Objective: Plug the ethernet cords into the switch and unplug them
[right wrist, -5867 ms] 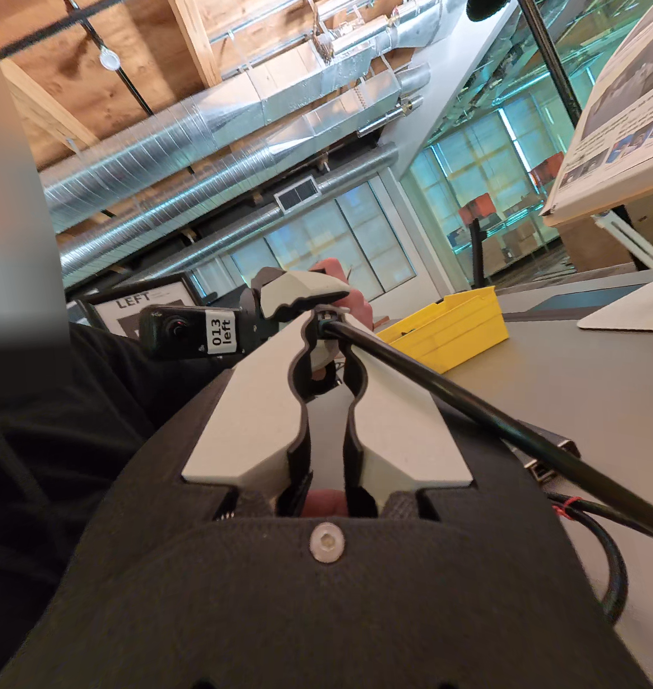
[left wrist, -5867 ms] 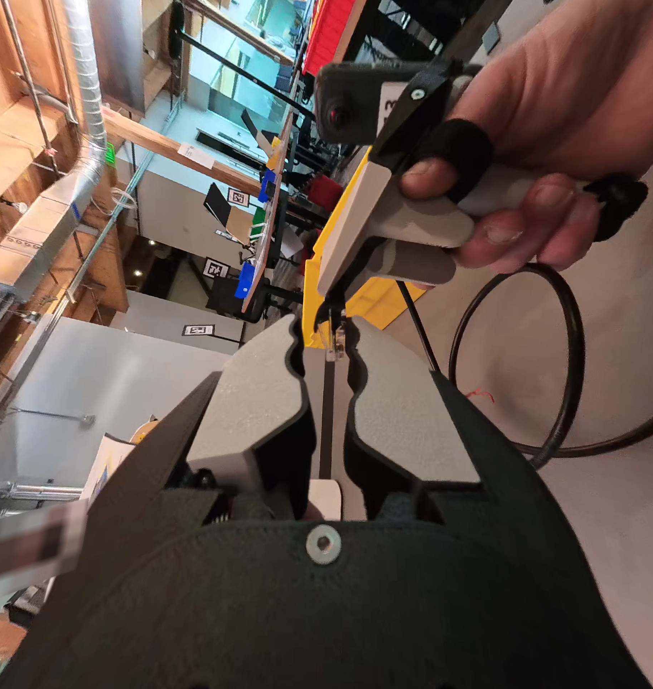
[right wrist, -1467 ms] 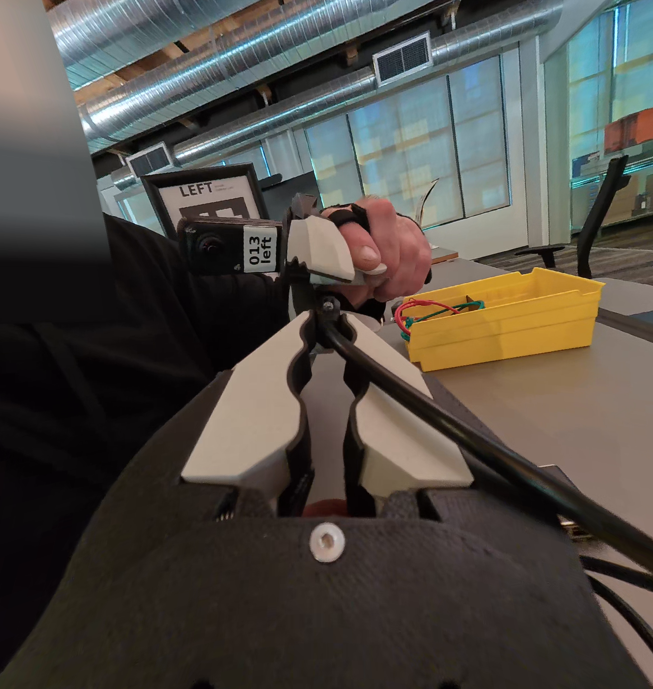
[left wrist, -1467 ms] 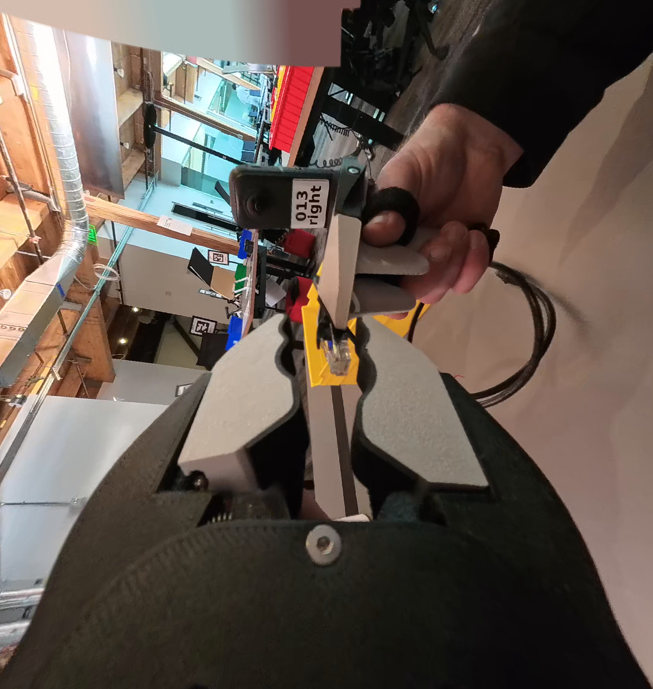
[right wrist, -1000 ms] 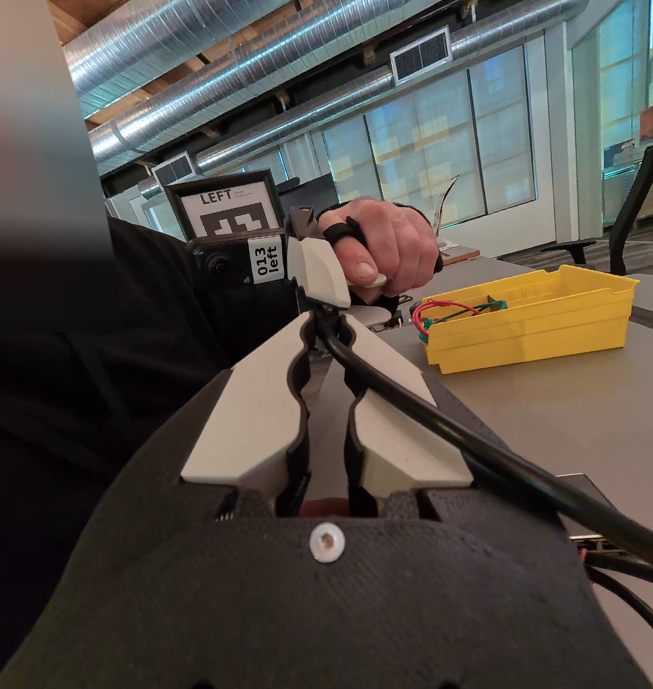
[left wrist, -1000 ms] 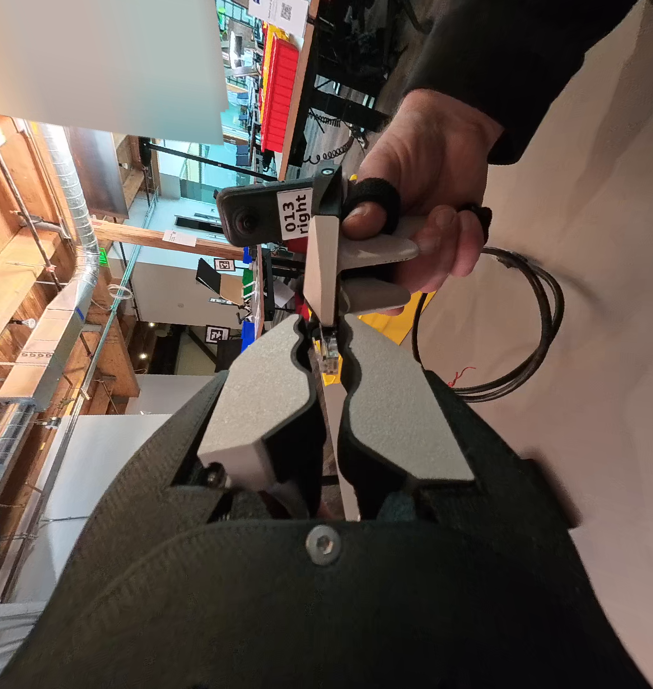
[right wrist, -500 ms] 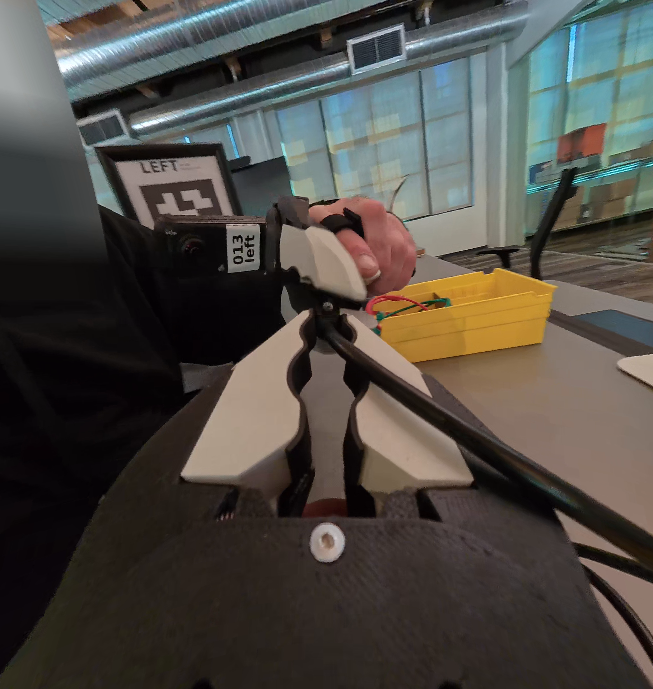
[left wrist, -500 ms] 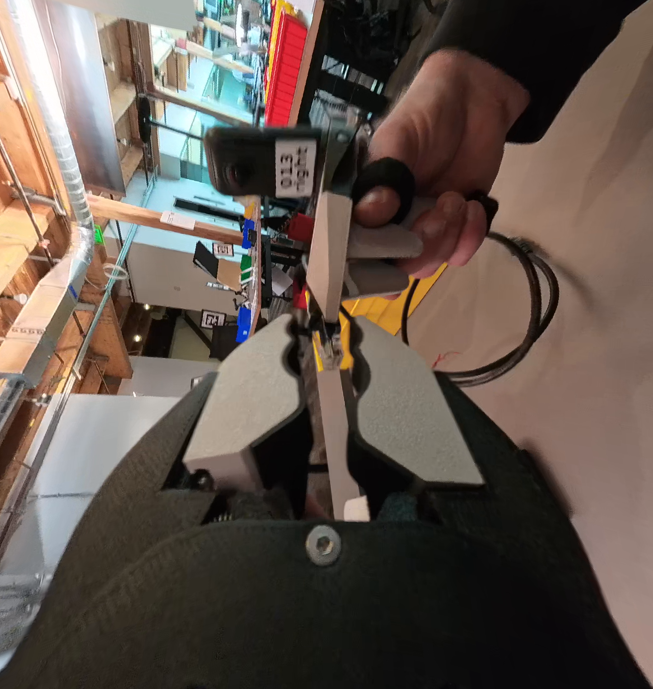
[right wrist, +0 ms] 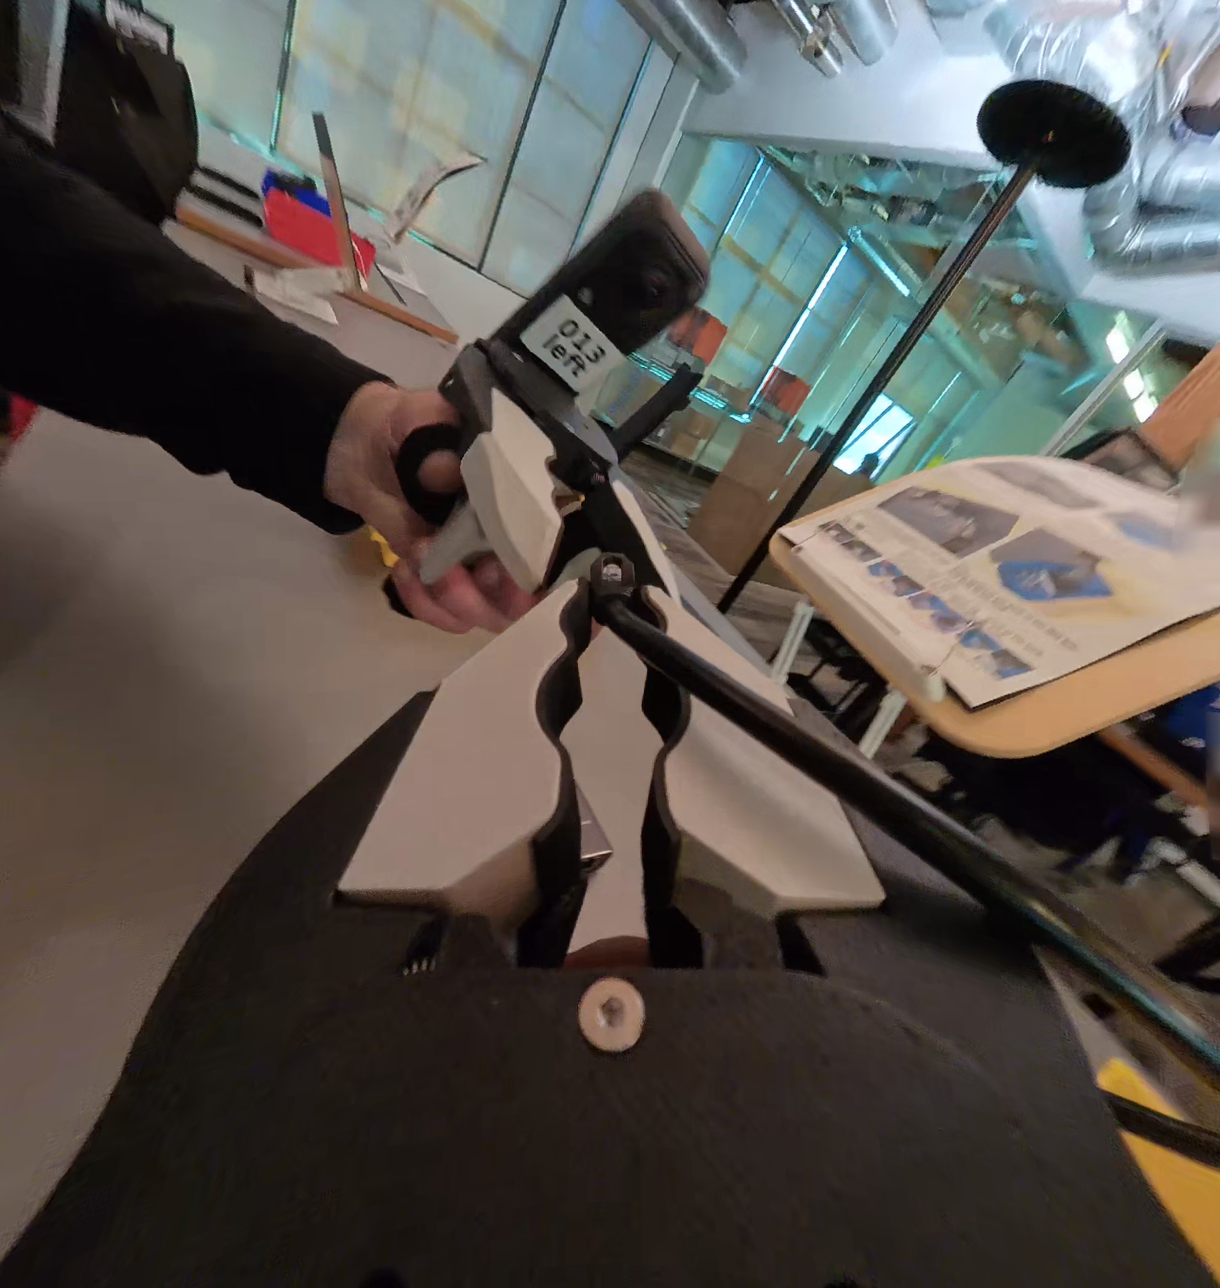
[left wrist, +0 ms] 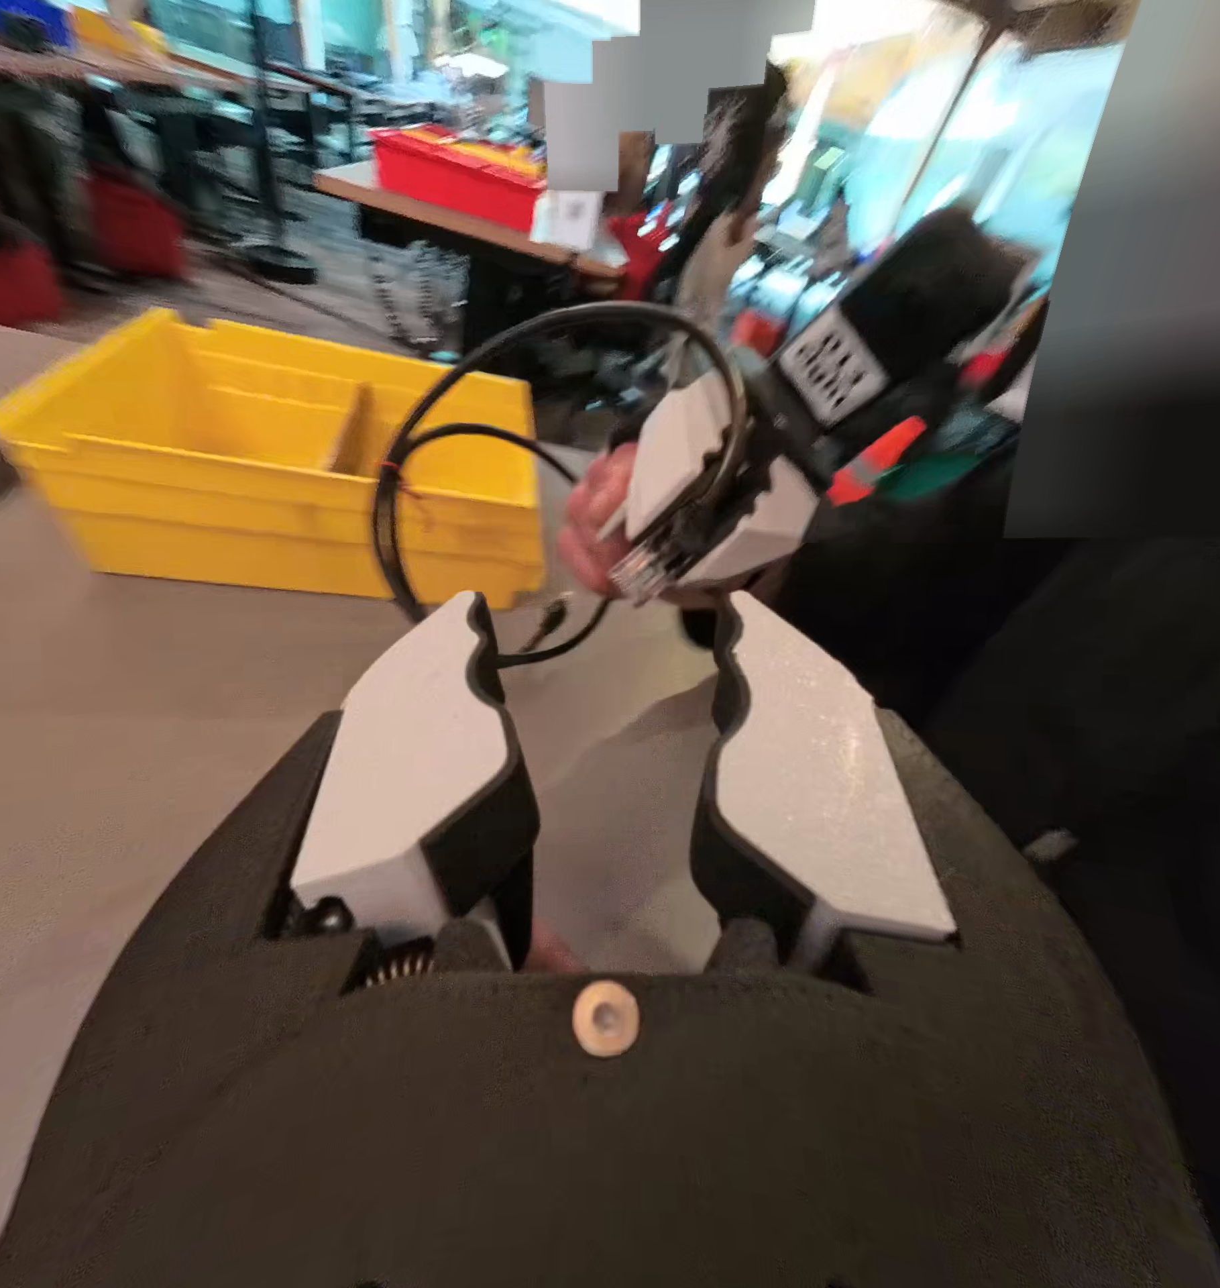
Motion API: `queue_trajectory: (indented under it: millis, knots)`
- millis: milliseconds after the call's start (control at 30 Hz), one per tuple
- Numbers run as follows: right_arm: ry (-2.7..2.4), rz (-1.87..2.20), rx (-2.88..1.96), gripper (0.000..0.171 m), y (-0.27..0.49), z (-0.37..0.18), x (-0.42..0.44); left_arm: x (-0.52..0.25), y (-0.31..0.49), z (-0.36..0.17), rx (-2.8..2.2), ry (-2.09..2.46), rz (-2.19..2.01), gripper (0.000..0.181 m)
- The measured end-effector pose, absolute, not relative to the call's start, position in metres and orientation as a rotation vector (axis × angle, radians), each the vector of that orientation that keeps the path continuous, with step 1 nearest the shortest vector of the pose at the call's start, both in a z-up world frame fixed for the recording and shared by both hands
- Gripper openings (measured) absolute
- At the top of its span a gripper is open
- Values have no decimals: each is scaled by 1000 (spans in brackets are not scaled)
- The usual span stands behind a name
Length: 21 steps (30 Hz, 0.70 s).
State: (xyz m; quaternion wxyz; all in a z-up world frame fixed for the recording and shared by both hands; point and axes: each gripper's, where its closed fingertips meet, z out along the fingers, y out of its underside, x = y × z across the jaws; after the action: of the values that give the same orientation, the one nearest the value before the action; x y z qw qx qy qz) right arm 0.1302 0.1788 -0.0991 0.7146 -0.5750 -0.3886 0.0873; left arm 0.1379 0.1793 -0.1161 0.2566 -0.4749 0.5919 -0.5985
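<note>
In the left wrist view my left gripper (left wrist: 600, 613) is open and empty above the grey table (left wrist: 140, 697). Just ahead of it, my right gripper (left wrist: 690, 550) is shut on a black ethernet cord (left wrist: 392, 502), with the clear plug (left wrist: 636, 573) sticking out of its tips. The cord loops up and back down to the table. In the right wrist view my right gripper (right wrist: 610, 592) pinches the cord's end (right wrist: 610, 573), and the cord (right wrist: 872, 787) runs off to the lower right. My left gripper (right wrist: 516, 502) is close beyond it, held by a hand. No switch shows clearly.
A yellow divided bin (left wrist: 244, 488) stands on the table left of the cord loop; its corner also shows in the right wrist view (right wrist: 1192, 1185). A wooden board with a printed sheet (right wrist: 1011, 599) and a black pole (right wrist: 906, 390) are to the right. The person's dark sleeve (right wrist: 140, 362) reaches in from the left. The tips of both grippers are at nearly the same place.
My left gripper has opened, let go of the plug and drawn back from it. Both grippers have swung round, so the views now face differently. The right gripper still holds the cord.
</note>
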Motion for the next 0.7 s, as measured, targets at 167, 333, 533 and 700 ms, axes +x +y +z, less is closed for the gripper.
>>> queue_trajectory:
  millis: [167,333,533,700]
  knots:
    - [-994,-75,-1189,10,173,-99,121,132,157,-100,-1268,1582,-1947,38]
    - [-1082,-236,-1133,9,170,-101,117,128,147,-106,-1248,1647,-1977,22]
    - [-1118,-305,-1081,10,167,-99,115,125,145,-102,-1182,1615,-2014,13]
    - [-1151,-364,-1044,10,163,-100,113,121,141,-103,-1148,1626,-2054,12]
